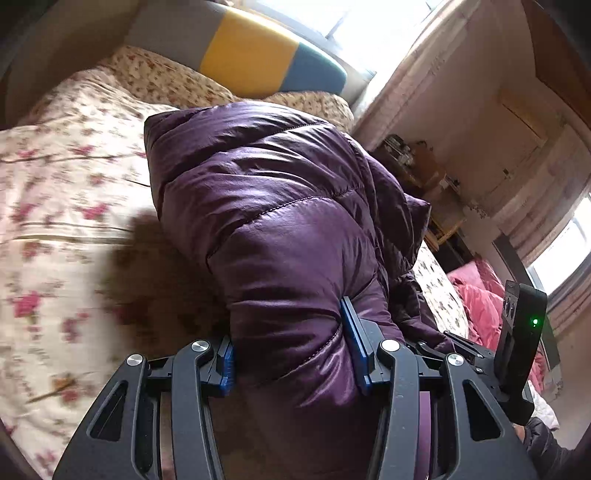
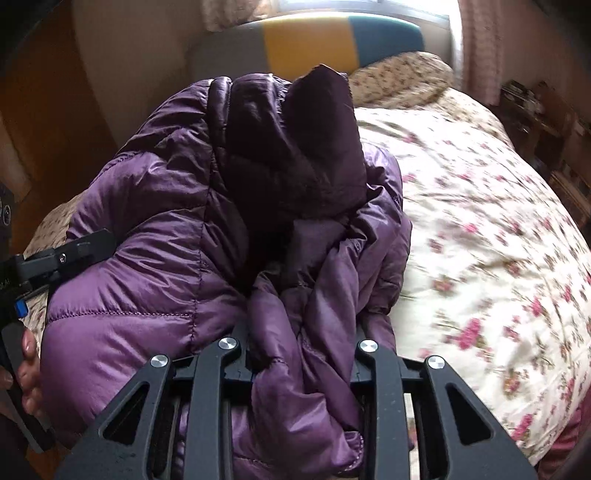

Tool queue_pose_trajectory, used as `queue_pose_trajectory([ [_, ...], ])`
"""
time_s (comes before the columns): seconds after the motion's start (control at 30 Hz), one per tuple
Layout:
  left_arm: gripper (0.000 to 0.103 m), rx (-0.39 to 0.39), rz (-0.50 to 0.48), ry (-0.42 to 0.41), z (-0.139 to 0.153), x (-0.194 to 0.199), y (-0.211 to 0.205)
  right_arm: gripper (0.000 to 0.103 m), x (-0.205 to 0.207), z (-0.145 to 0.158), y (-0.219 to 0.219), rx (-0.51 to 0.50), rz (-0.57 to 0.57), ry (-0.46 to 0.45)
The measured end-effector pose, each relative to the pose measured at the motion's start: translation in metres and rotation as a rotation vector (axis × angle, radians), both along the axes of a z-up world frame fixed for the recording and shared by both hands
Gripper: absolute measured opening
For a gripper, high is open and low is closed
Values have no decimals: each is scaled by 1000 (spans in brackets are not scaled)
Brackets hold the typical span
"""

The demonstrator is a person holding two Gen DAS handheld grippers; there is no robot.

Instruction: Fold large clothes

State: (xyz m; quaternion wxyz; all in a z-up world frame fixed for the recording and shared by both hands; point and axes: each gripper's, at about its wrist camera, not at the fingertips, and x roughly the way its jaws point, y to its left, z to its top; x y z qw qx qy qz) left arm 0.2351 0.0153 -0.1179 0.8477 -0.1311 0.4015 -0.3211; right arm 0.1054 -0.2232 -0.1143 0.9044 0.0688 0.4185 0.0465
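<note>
Gripping a purple puffer jacket with both tools, over a bed covered by a flowered quilt; left gripper clenching a thick padded roll of the jacket, blue pads pressing into the shiny fabric on either side; right gripper pinching a bunched fold of the same jacket, cloth crammed between the black fingers and spilling forward over them.

Bulging in quilted sections in the left wrist view, jacket reaching away toward the pillows at the head of the bed; casting a dark shadow on the quilt just to its left. Showing a darker hood or lining (hard to tell which) at the top of the heap in the right wrist view, with looser folds hanging beside it.

Standing behind the pillows, a headboard in grey, yellow and teal bands; glowing behind that, a bright window. Lying at the far right edge of the left wrist view, a pink blanket, near the right tool's black body with a green light. Appearing at the left edge of the right wrist view, the left tool and the fingertips of the person's left hand wrapped around its handle, just beside the jacket. Blurring across much of the quilt in both views.
</note>
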Motion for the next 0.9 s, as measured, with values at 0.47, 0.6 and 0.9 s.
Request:
queue_pose_trajectory([
  [0.47, 48, 5, 231, -13, 11, -31, 132, 26, 13, 4, 125, -18, 215, -12],
  [0.6, 51, 35, 286, 17, 6, -41, 154, 28, 12, -1, 142, -37, 238, -7],
  [0.9, 66, 90, 406, 63, -21, -38, 142, 33, 25, -32, 139, -63, 244, -38],
])
